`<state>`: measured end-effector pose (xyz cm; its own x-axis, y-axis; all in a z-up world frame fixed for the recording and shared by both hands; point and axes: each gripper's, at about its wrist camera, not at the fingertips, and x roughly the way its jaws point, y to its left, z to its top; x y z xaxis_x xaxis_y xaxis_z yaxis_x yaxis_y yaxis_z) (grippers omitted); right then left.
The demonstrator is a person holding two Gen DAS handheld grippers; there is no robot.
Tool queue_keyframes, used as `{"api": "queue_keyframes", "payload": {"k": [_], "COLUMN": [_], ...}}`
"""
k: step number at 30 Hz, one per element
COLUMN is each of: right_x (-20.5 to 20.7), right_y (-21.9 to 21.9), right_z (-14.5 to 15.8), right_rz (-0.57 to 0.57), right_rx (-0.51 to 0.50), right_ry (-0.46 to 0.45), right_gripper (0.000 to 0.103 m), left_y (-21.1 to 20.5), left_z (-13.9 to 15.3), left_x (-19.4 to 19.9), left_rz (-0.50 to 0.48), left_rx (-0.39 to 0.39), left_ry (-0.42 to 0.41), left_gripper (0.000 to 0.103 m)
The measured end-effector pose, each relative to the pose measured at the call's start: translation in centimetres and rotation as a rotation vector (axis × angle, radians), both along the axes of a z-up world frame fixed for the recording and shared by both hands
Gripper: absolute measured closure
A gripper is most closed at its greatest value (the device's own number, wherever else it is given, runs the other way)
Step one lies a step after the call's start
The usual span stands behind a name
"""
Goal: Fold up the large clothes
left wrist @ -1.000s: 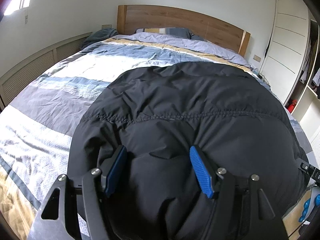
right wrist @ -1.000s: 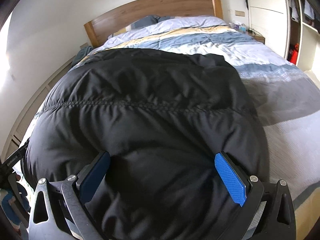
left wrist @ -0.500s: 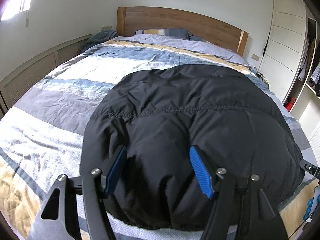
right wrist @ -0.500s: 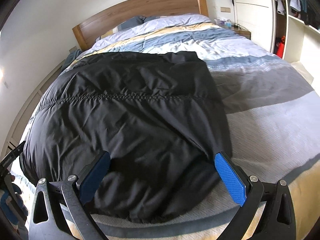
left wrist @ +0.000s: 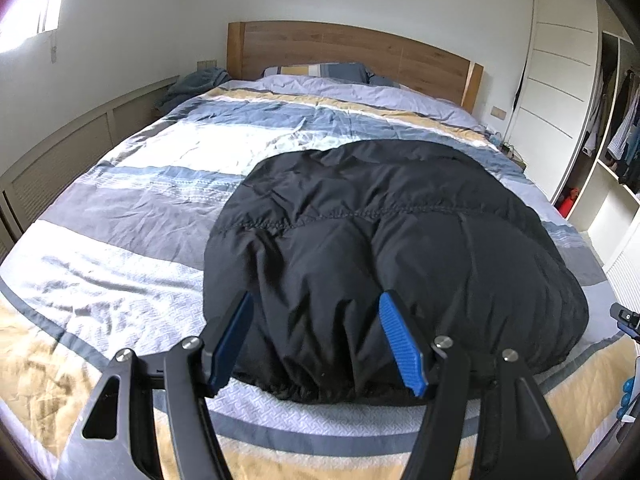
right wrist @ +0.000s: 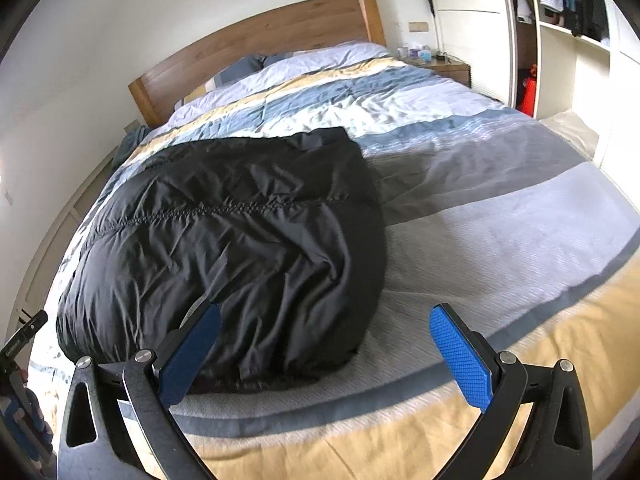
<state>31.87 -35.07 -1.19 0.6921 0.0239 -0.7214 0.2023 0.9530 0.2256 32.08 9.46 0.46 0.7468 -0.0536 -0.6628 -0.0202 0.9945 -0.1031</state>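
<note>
Two grippers' fingers [left wrist: 394,344] [right wrist: 460,356] spread wide, empty, black jacket [left wrist: 384,240] on bed [right wrist: 500,208], no legible writing.

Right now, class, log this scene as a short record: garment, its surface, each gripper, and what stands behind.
garment: black padded jacket, lying bunched on the bed
surface: striped duvet
left gripper: open, empty, at the jacket's near hem
right gripper: open, empty, by the jacket's near right corner
behind: wooden headboard, pillow
</note>
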Motion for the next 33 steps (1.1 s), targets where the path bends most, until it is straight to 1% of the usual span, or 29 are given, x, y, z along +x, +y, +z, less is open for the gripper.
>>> {"api": "queue_keyframes", "payload": {"k": [4,6,11,14,15,18,21,23,26,29,33], "right_x": [-1.5,-2.1,-3.2,-3.4,-3.3,-2.8,-2.1,-1.5,-0.2,1.4,4.3], "right_y": [-0.6,-0.8,-1.5,-1.8,-1.8,-1.7,-1.4,-1.2,-1.1,-1.1,-1.4], "right_z": [1.0,1.2,1.7,1.6,1.5,1.0,0.4,-0.1,-0.7,-1.0,-1.5], "right_rz": [-0.011,-0.015,-0.031,-0.032,-0.028,-0.013,0.005,0.019,0.041,0.054,0.086], "right_rx": [-0.012,-0.020,-0.038,-0.029,-0.024,-0.009,0.005,0.013,0.024,0.041,0.089], "right_ry": [-0.012,-0.011,-0.015,-0.015,-0.014,0.000,0.011,0.021,0.031,0.030,0.038], "right_gripper": [0.000,0.000,0.000,0.000,0.000,0.000,0.000,0.000,0.000,0.000,0.000], "left_y": [0.6,1.0,3.2,4.4,4.8,6.4,8.6,10.8,13.4,15.3,16.2], "left_z": [0.5,0.5,-0.4,-0.7,-0.9,-2.0,-3.2,-3.9,-4.5,-4.9,-5.9], "left_x": [-1.2,-1.4,-1.8,-1.8,-1.7,-0.8,-0.2,0.3,1.1,2.8,5.9], "left_rz": [-0.007,-0.006,0.025,0.039,0.042,0.051,0.074,0.093,0.103,0.070,0.010], "left_rx": [0.006,-0.002,-0.036,-0.040,-0.042,-0.054,-0.097,-0.164,-0.276,-0.412,-0.550], "left_ry": [-0.015,-0.008,0.032,0.041,0.046,0.096,0.125,0.137,0.128,0.108,0.118], "left_gripper": [0.039,0.039,0.039,0.039,0.039,0.039,0.039,0.039,0.039,0.038,0.035]}}
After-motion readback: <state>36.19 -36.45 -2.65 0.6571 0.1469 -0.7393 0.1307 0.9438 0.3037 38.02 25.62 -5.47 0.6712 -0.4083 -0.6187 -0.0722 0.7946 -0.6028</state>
